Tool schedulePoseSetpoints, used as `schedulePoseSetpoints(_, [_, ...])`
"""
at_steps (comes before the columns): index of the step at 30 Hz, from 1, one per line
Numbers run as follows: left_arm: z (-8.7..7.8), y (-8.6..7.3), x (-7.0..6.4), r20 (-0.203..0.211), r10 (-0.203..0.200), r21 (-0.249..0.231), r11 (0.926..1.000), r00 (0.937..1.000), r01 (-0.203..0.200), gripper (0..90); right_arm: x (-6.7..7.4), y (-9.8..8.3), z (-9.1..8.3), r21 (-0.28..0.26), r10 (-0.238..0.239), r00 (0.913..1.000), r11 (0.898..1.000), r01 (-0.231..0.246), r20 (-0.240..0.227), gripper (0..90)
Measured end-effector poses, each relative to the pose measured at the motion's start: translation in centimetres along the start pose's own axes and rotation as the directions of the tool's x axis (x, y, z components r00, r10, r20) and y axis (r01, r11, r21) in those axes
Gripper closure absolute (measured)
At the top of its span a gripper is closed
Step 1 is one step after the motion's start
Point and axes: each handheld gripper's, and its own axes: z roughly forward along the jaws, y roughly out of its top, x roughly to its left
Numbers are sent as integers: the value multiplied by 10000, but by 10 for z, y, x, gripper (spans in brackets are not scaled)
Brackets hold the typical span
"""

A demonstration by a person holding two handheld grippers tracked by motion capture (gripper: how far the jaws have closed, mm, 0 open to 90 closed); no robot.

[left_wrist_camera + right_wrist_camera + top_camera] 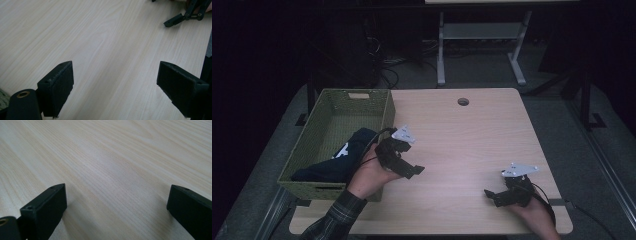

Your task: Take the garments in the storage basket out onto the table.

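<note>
Two tools hover wide open and empty over the pale wooden counter (462, 145) in a dark room: the left tool (412, 170) just beside the green basket (334, 190) holding a dark cloth (337, 160), the right tool (492, 196) near the front edge.

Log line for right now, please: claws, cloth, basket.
left claw: open, empty, beside basket | right claw: open, empty, over table | dark cloth: in basket

dark navy garment (343, 157), crumpled, lying in green basket (330, 188), table's left
</note>
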Motion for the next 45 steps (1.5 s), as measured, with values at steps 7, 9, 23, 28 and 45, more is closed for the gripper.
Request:
schedulePoseSetpoints(7, [-7,1,6,-58,-51,89,9999,10000,52,138,0,0,0,1,-4,10000,10000,4,1,22])
schedulePoseSetpoints(9, [-10,1,8,-66,-77,170,9998,9999,78,138,0,0,0,1,-6,10000,10000,6,2,22])
schedulePoseSetpoints(23, [-25,-3,21,-238,-240,375,9990,9994,249,139,0,0,0,0,-2,10000,10000,2,2,22])
schedulePoseSetpoints(28, [-31,-6,27,-392,-364,392,9985,9986,380,139,0,0,0,0,-5,10000,10000,5,3,22])
schedulePoseSetpoints(45, [-49,-16,42,-671,-690,468,9963,9954,722,143,0,0,0,-1,-6,10000,10000,6,3,22])
